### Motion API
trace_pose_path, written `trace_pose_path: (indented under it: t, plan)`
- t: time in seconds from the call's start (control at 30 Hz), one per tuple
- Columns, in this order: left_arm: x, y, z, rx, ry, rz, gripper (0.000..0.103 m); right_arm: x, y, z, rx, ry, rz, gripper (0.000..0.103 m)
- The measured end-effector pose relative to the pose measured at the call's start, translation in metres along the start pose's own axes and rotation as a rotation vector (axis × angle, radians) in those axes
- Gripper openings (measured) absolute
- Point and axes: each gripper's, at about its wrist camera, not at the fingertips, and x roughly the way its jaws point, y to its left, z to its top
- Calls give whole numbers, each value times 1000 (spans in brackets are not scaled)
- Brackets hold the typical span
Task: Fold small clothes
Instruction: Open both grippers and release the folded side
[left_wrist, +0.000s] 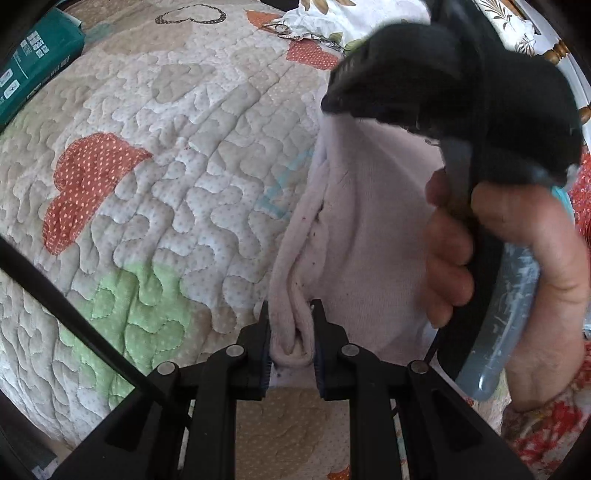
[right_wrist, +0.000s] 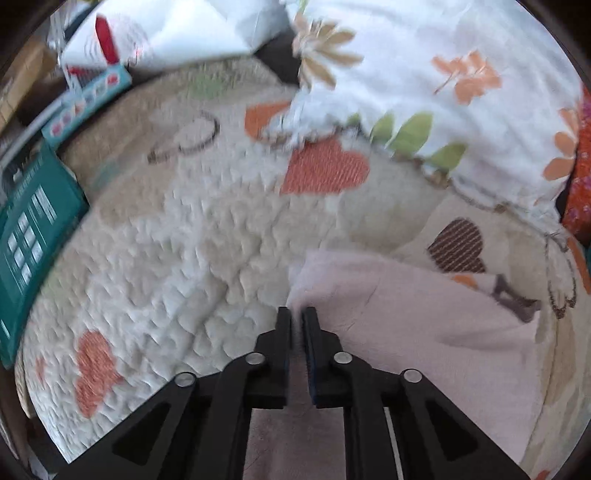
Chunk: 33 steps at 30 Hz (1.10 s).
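A small pale pink garment (left_wrist: 369, 236) hangs above the quilted bed cover (left_wrist: 177, 155). My left gripper (left_wrist: 291, 314) is shut on a rolled hem of the garment at its lower edge. In the left wrist view the right gripper's black body (left_wrist: 461, 81) and the hand holding it are at the garment's upper edge. In the right wrist view my right gripper (right_wrist: 297, 314) is shut on the pale pink garment (right_wrist: 424, 325), which spreads to the right below the fingers. The right wrist view is motion-blurred.
The quilt has orange, green and brown heart patches (right_wrist: 325, 166). A white floral pillow or duvet (right_wrist: 443, 81) lies at the back right. A teal box (right_wrist: 33, 236) sits at the bed's left edge, also in the left wrist view (left_wrist: 33, 59).
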Motion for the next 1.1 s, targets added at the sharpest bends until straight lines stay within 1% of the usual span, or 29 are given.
trace_pose_path:
  t: [0.03, 0.07, 0.1, 0.13, 0.17, 0.2, 0.23, 0.27, 0.3, 0.33, 0.37, 0.4, 0.43, 0.47, 0.57, 0.63, 0.67, 0.7, 0.73, 0.77, 0.8, 0.83, 0.87, 0.93, 1.03, 1.1]
  plan:
    - [-2, -1, 1, 1, 2, -8, 17, -5, -8, -2, 19, -12, 19, 14]
    - [-5, 0, 1, 3, 3, -19, 17, -13, -16, -5, 46, -26, 47, 24]
    - [-9, 3, 3, 1, 1, -38, 17, -25, -27, -6, 80, -39, 78, 30]
    - [-15, 7, 5, -12, -8, -63, 17, -38, -38, -8, 108, -56, 98, 41]
    - [-19, 12, 7, -23, -17, -79, 18, -56, -53, -12, 135, -86, 110, 50]
    - [-26, 16, 10, -38, -31, -93, 18, -71, -67, -17, 153, -109, 110, 54]
    - [-33, 22, 13, -54, -52, -97, 20, -83, -78, -21, 167, -122, 105, 61]
    - [-37, 25, 15, -62, -69, -92, 23, -96, -94, -30, 184, -131, 94, 64]
    - [-40, 28, 16, -70, -85, -79, 30, -105, -109, -40, 201, -133, 91, 64]
    - [-41, 30, 17, -79, -102, -60, 40, -111, -122, -52, 216, -128, 93, 65]
    - [-41, 31, 18, -83, -109, -52, 44, -115, -136, -70, 233, -113, 98, 65]
    - [-38, 32, 19, -87, -107, -49, 52, -116, -145, -83, 249, -97, 103, 65]
    - [-33, 31, 19, -85, -97, -53, 56, -116, -155, -105, 274, -78, 120, 65]
    - [-28, 29, 20, -78, -81, -59, 57, -114, -162, -120, 297, -64, 139, 65]
    - [-11, 19, 20, -44, -49, -47, 67, -111, -172, -161, 370, -55, 228, 65]
    - [-2, 12, 15, -6, -52, -30, 81, -108, -170, -176, 405, -75, 299, 65]
    - [-2, 7, 13, 18, -67, -26, 82, -104, -165, -181, 415, -82, 344, 65]
    - [-1, 4, 11, 34, -73, -16, 83, -99, -159, -183, 420, -85, 351, 65]
    - [2, -2, 9, 61, -77, 1, 78, -95, -151, -184, 423, -93, 337, 65]
    - [3, -6, 7, 81, -76, 3, 66, -89, -145, -185, 429, -97, 327, 54]
    - [4, -9, 6, 95, -69, 8, 31, -85, -143, -185, 440, -93, 318, 46]
    - [5, -12, 4, 99, -50, 0, 14, -84, -145, -184, 449, -93, 321, 36]
    - [4, -13, 2, 87, -46, -15, 14, -86, -151, -184, 469, -92, 351, 29]
    - [-3, -17, -8, 83, -50, -13, 13, -95, -159, -186, 480, -91, 384, 25]
    - [-11, -25, -28, 85, -8, -39, 13, -116, -165, -198, 437, -71, 361, 24]
    - [-14, -33, -43, 114, -2, -31, 13, -131, -169, -217, 422, -63, 368, 24]
